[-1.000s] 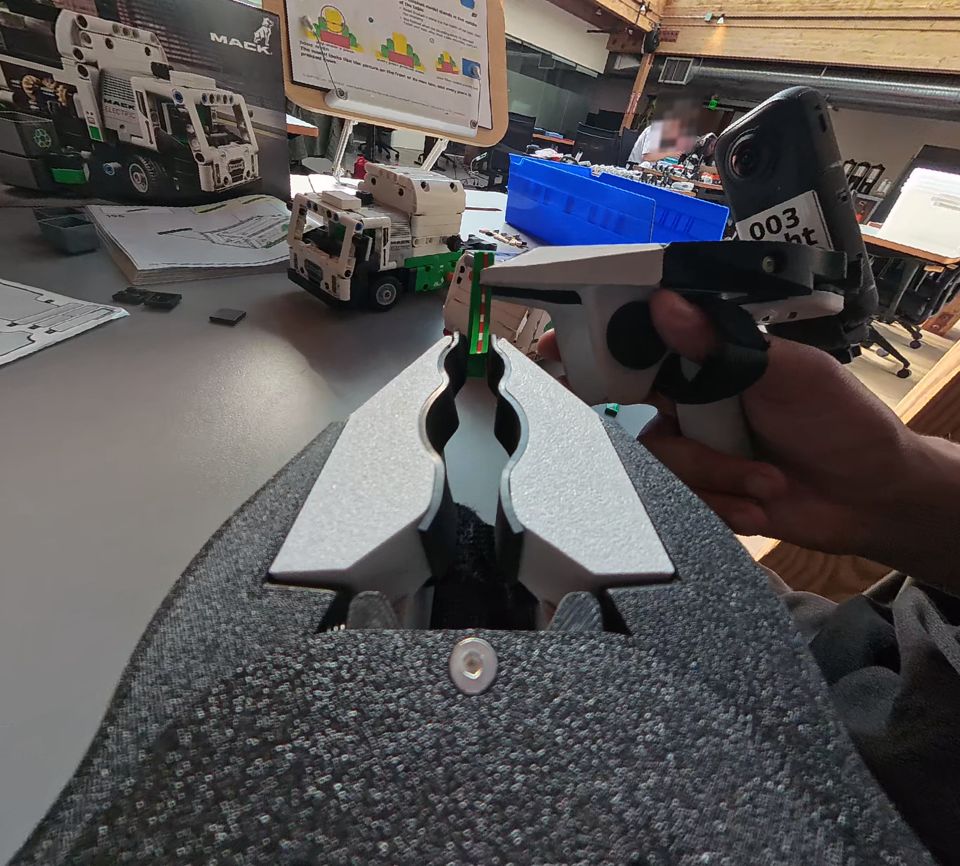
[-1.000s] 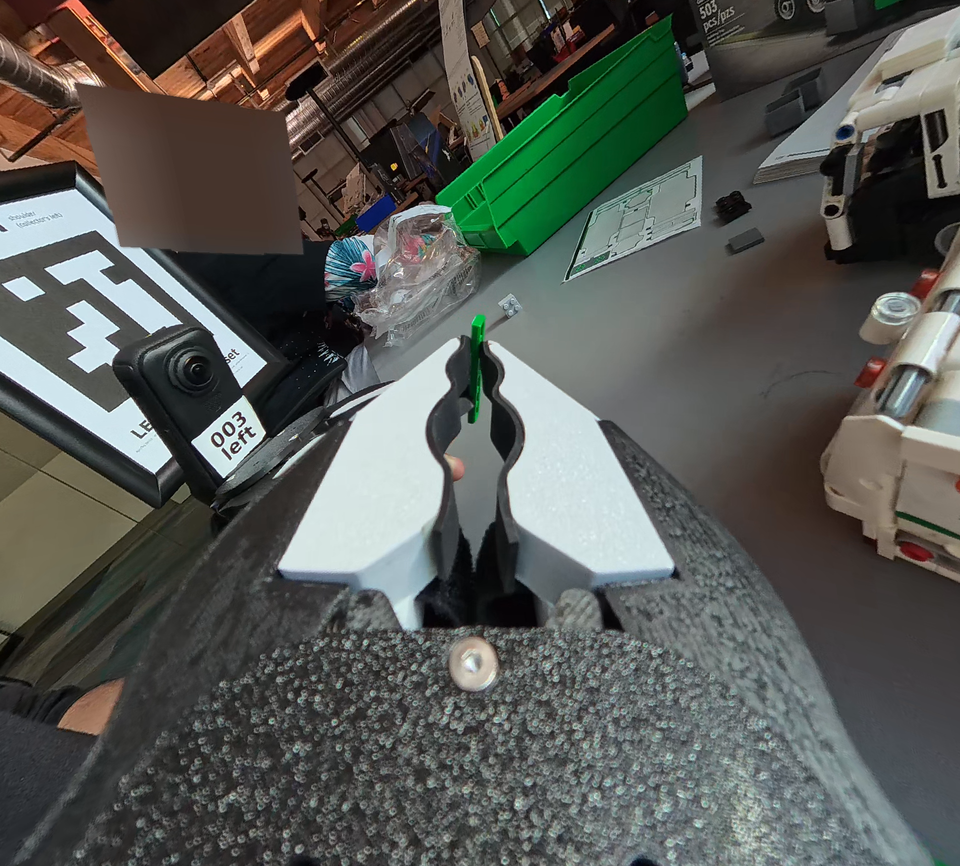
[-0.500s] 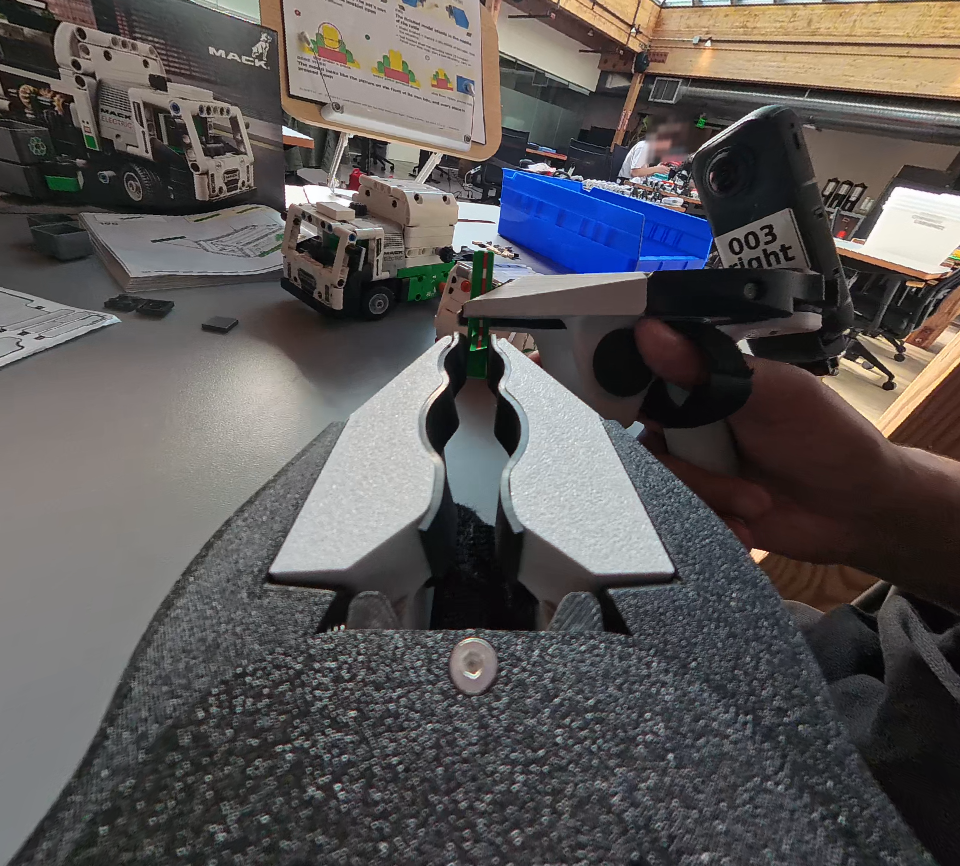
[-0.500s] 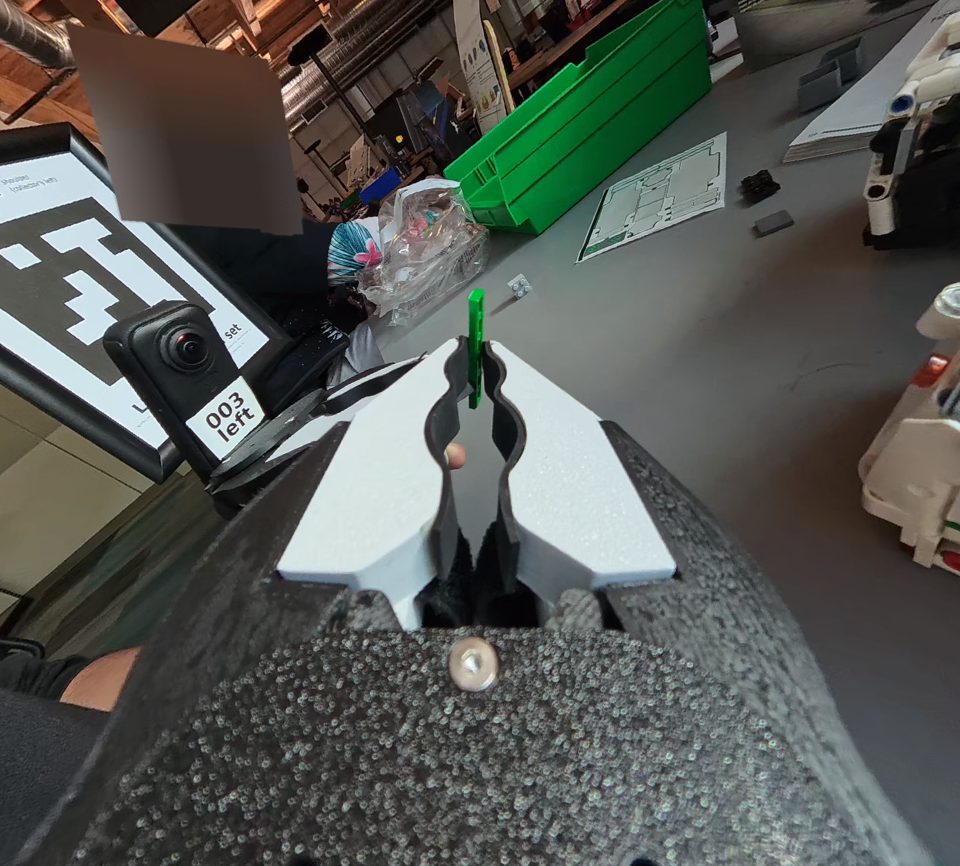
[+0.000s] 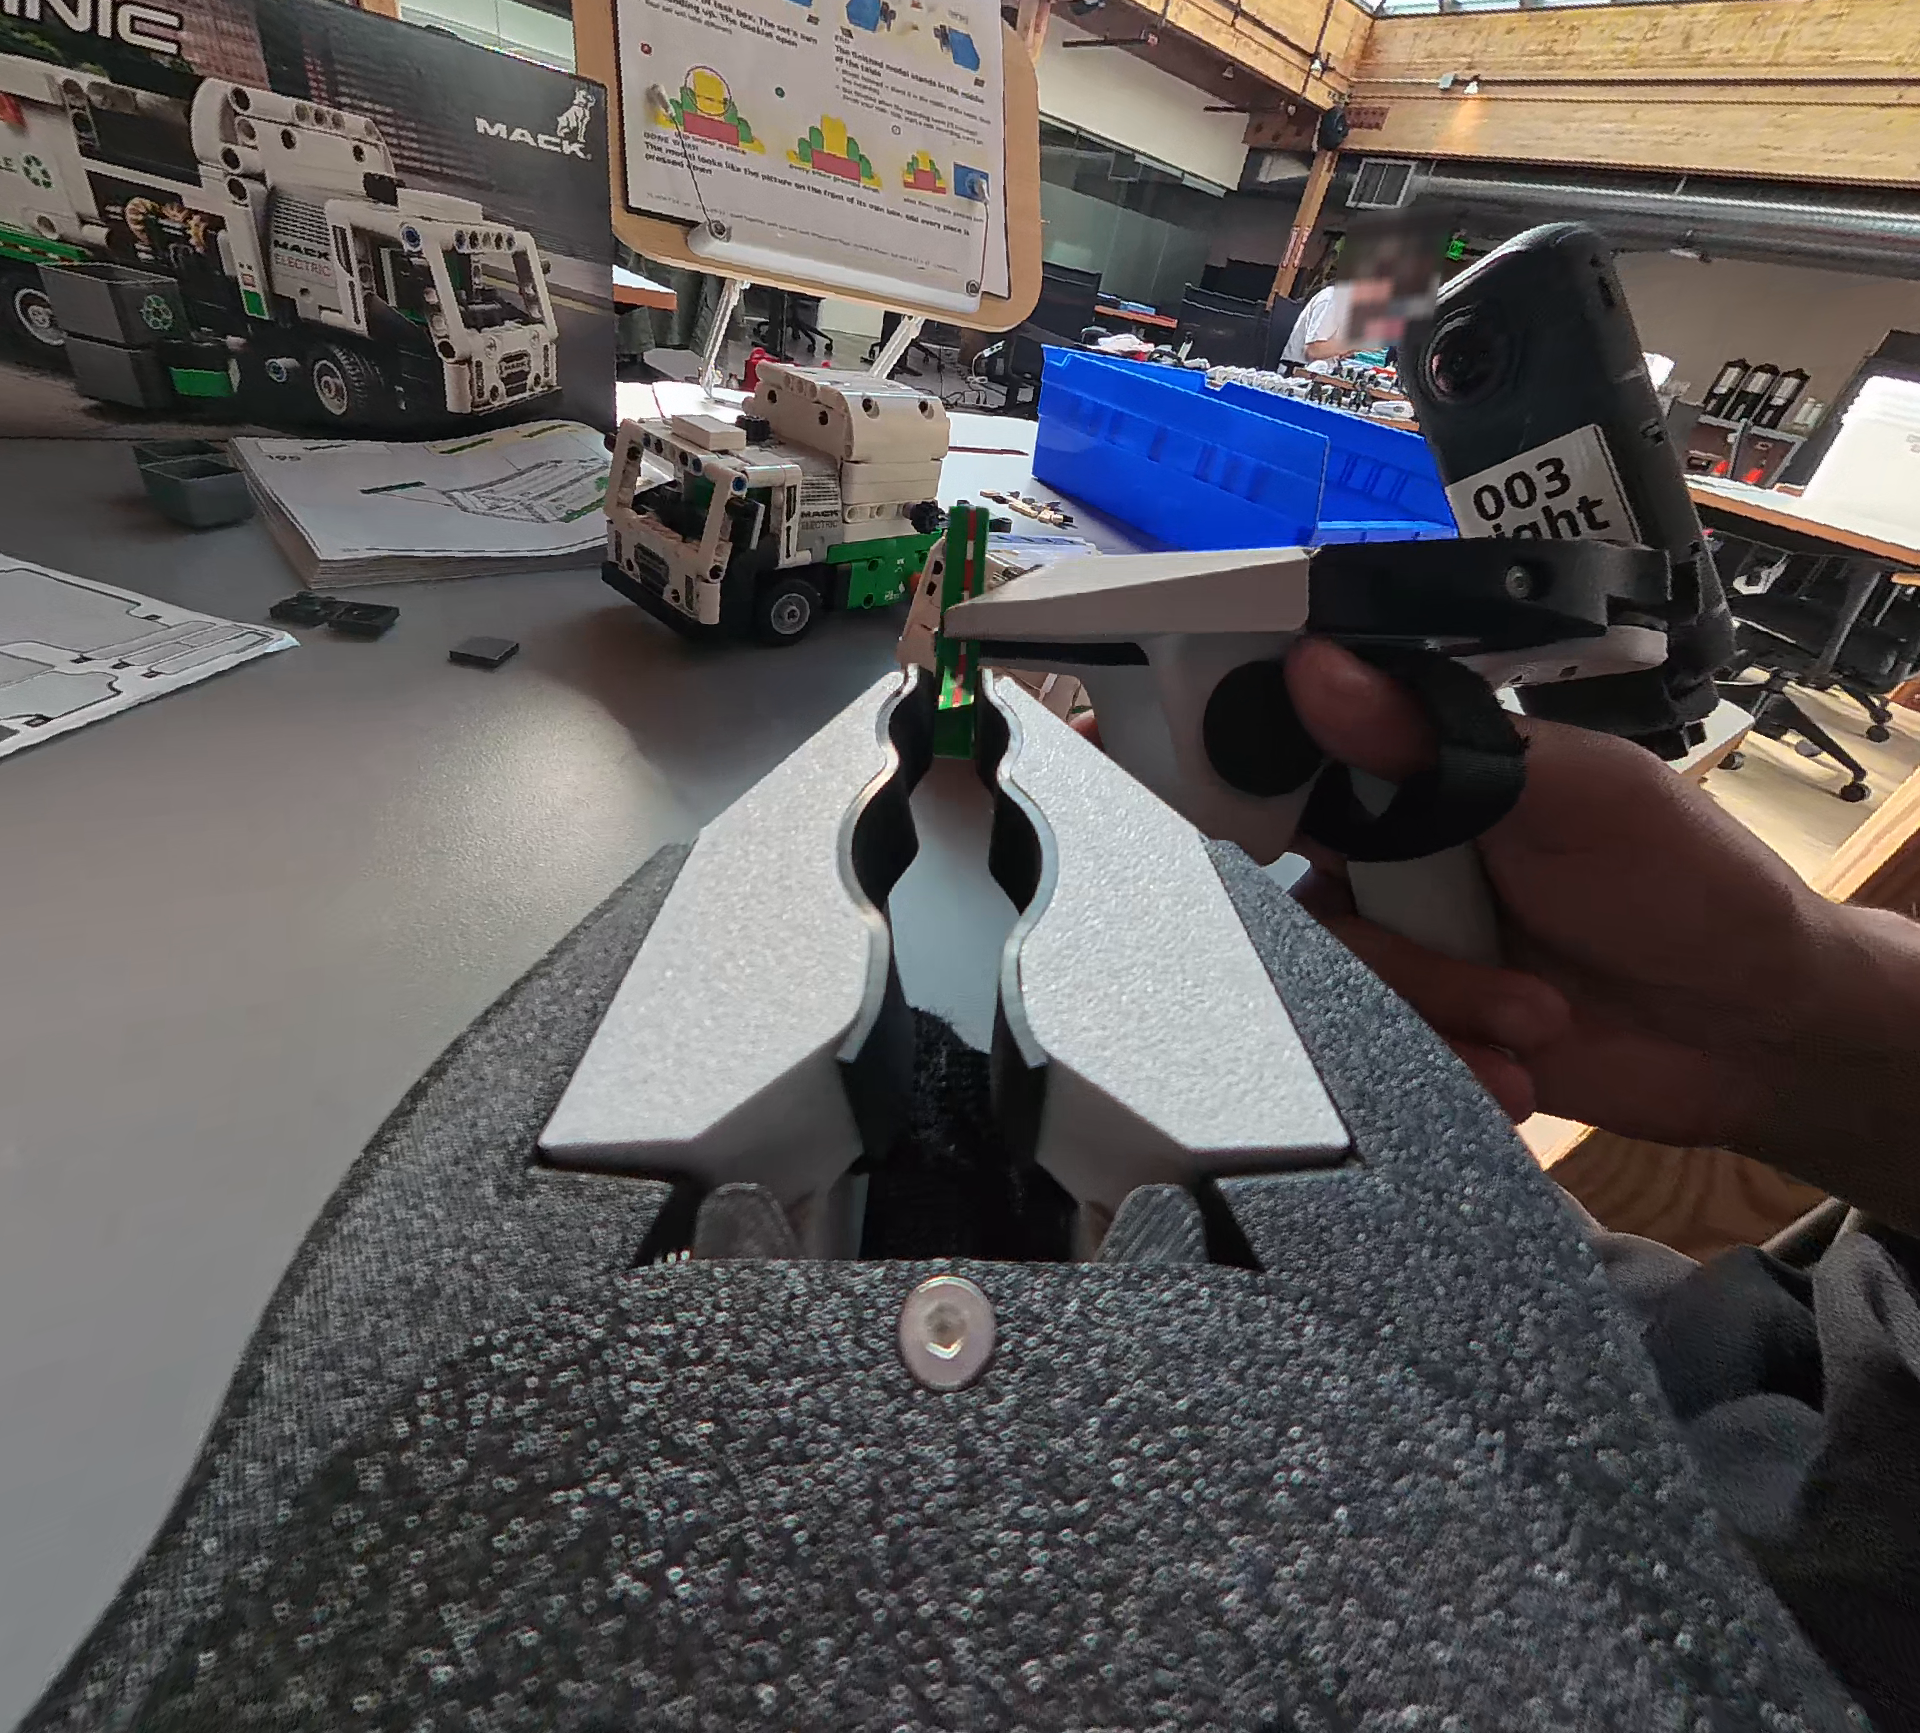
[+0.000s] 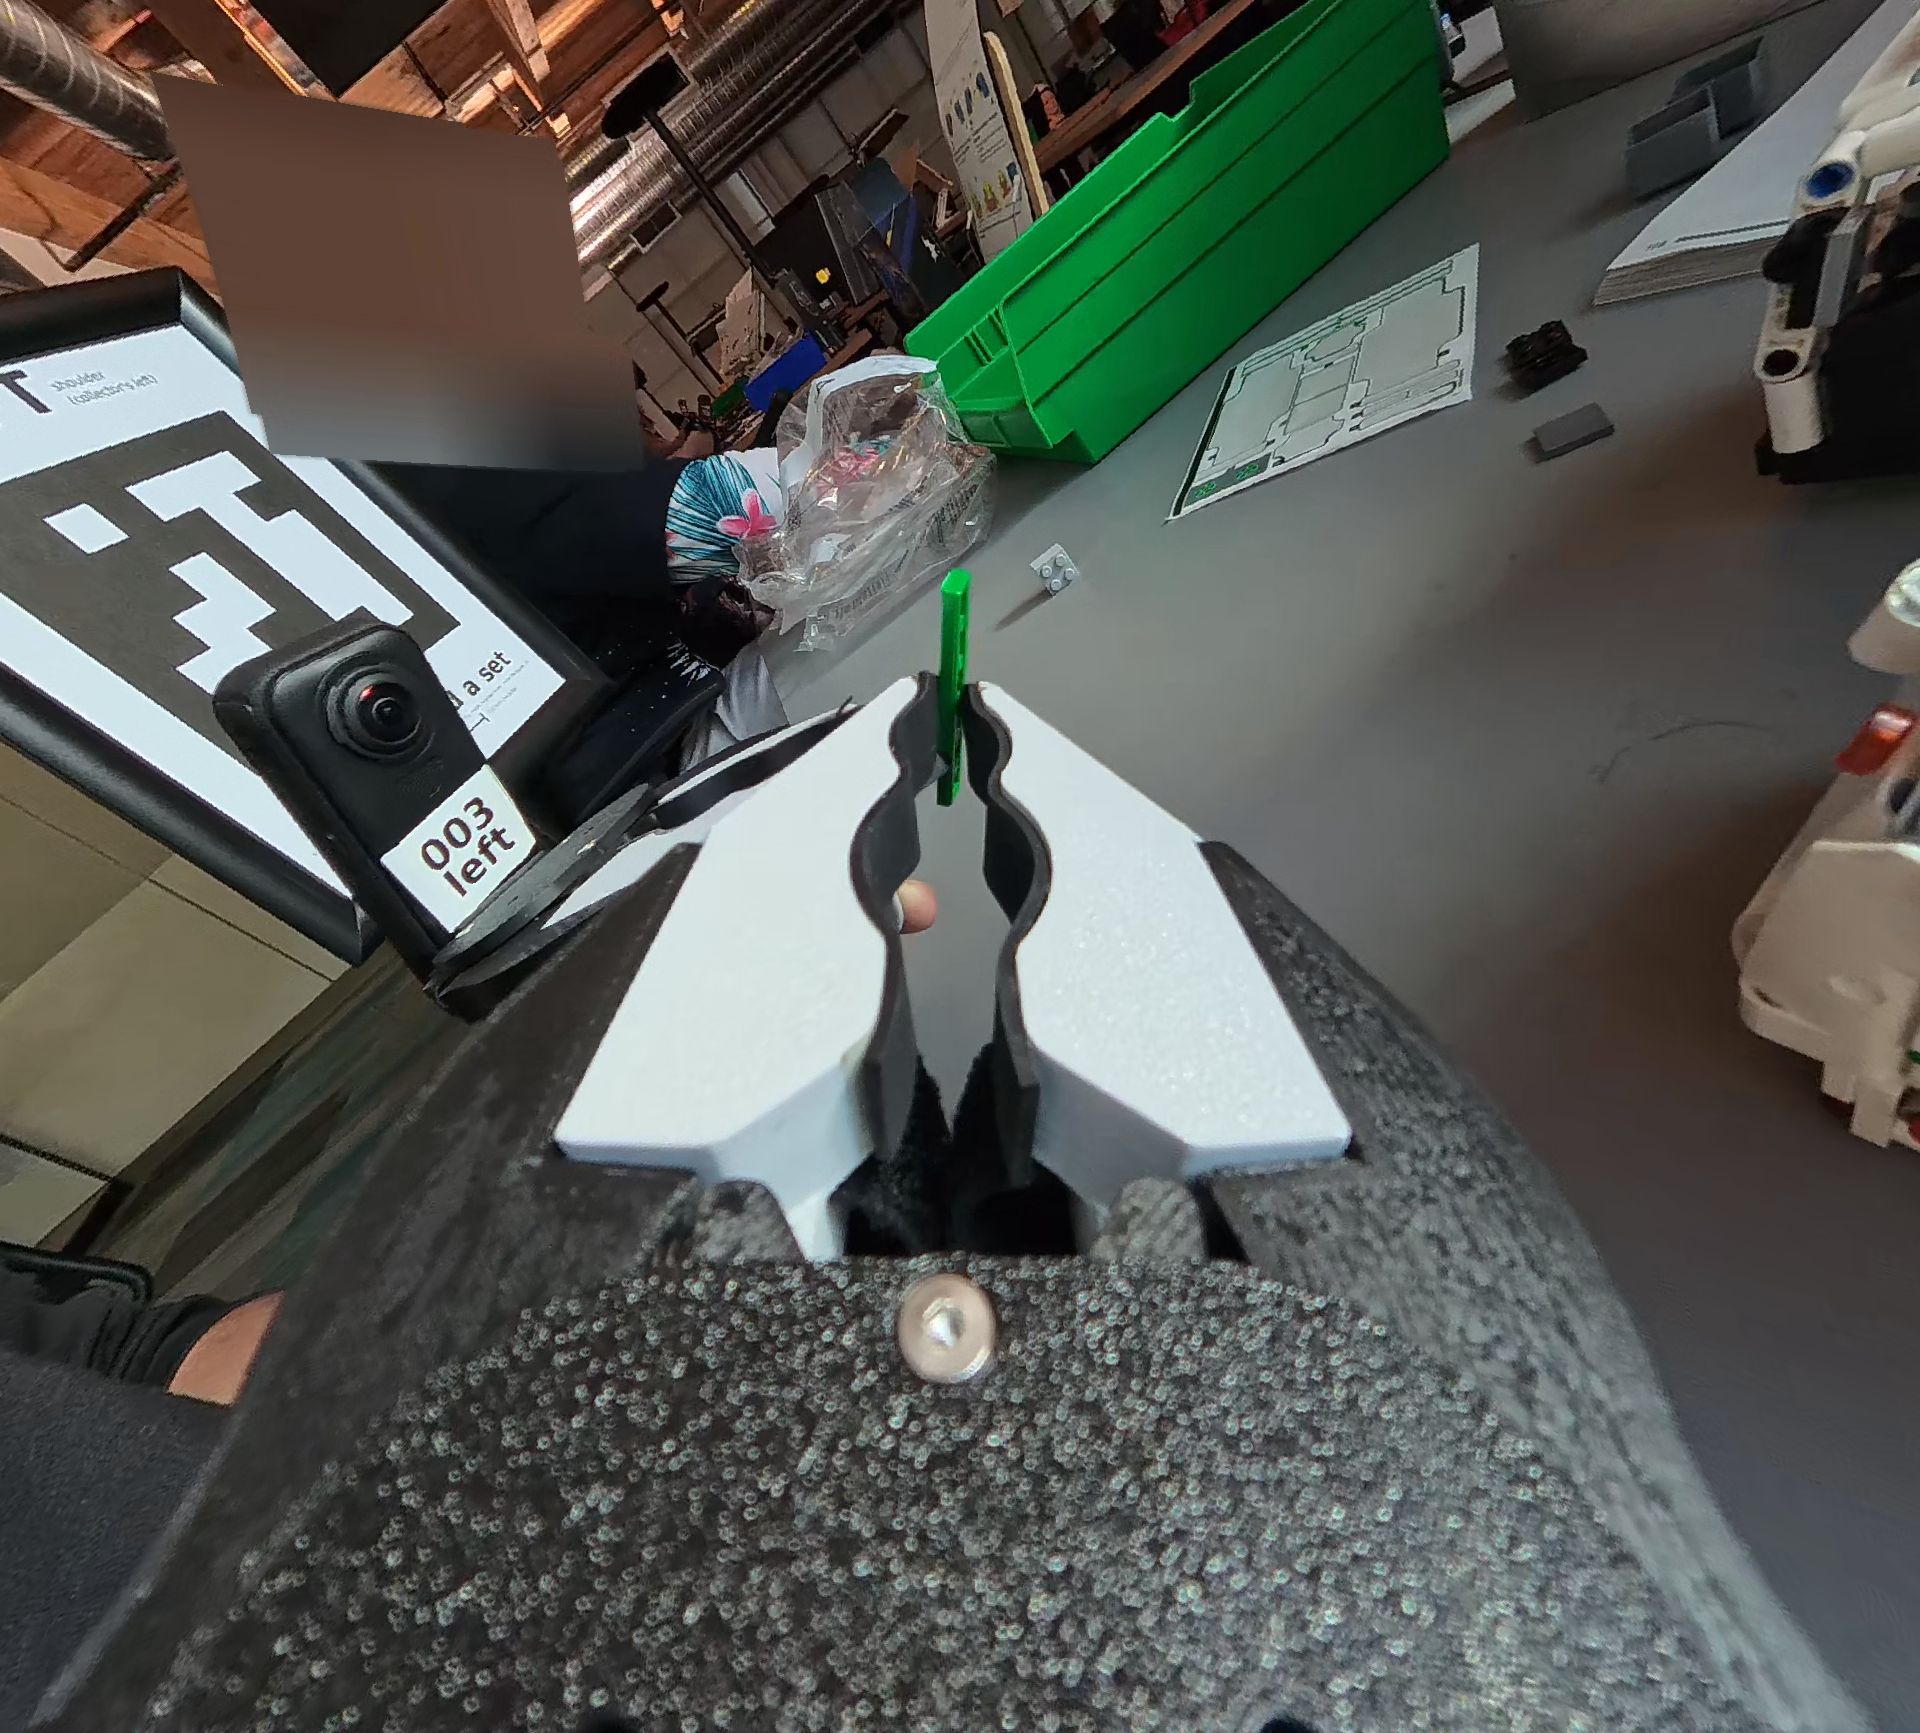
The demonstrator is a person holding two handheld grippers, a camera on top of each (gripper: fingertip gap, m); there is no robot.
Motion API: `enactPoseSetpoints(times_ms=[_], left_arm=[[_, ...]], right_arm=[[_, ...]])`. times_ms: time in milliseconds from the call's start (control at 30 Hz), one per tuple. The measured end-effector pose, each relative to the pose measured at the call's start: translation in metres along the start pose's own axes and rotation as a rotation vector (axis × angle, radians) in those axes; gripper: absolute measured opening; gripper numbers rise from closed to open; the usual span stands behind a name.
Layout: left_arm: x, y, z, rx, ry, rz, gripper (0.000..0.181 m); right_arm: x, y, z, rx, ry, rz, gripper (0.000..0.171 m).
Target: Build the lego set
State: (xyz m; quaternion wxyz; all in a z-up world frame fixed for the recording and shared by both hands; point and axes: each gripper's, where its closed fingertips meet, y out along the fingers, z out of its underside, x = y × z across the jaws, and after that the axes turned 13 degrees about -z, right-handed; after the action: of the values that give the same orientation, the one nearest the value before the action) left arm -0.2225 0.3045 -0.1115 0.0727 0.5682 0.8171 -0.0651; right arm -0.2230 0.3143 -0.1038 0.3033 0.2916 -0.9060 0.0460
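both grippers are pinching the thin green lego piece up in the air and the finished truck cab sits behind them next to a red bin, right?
Not quite: the bin next to the truck cab is blue, not red, as the left wrist view shows. The rest holds: the left gripper and the right gripper both pinch the thin green lego piece above the table.

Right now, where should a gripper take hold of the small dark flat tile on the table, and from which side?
Pinch the dark tile across two opposite side edges, coming straight down from above. It lies flat and thin on the table, so probably only its edges offer grip; the nearby black pieces lie clear of it.
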Motion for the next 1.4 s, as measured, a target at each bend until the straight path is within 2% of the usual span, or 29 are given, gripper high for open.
enactPoseSetpoints(times_ms=[233, 300, 367, 433, 533, 633, 767, 933, 1400], left_arm=[[0.001, 0.000, -0.001, -0.012, -0.002, -0.020, 0.006], [-0.001, 0.000, 0.000, -0.011, 0.014, 0.011, 0.006], [0.000, -0.003, 0.002, 0.009, 0.019, 0.068, 0.018], [0.006, -0.009, 0.001, 0.024, -0.003, 0.126, 0.019], [0.011, -0.018, -0.008, 0.027, -0.156, 0.248, 0.018], [0.001, -0.025, -0.007, 0.110, -0.361, 0.446, 0.022], [-0.012, -0.030, -0.002, 0.169, -0.441, 0.571, 0.019], [-0.017, -0.030, -0.001, 0.167, -0.437, 0.581, 0.002], [-0.008, -0.029, -0.013, 0.106, -0.590, 0.592, 0.001]], right_arm=[[0.001, 0.001, 0.003, 0.017, -0.016, 0.008, 0.003], [0.000, 0.000, 0.003, 0.045, -0.024, -0.004, 0.002], [-0.002, -0.002, 0.003, 0.087, -0.002, -0.032, 0.002], [-0.001, -0.004, 0.007, 0.175, 0.027, -0.073, 0.002], [0.011, -0.009, 0.034, 0.423, 0.044, -0.180, 0.002], [0.027, -0.013, 0.043, 0.522, 0.050, -0.272, 0.002], [0.034, -0.012, 0.046, 0.537, 0.086, -0.314, 0.001], [0.031, -0.010, 0.048, 0.535, 0.075, -0.302, 0.002], [0.033, -0.008, 0.048, 0.474, 0.153, -0.347, 0.002]])
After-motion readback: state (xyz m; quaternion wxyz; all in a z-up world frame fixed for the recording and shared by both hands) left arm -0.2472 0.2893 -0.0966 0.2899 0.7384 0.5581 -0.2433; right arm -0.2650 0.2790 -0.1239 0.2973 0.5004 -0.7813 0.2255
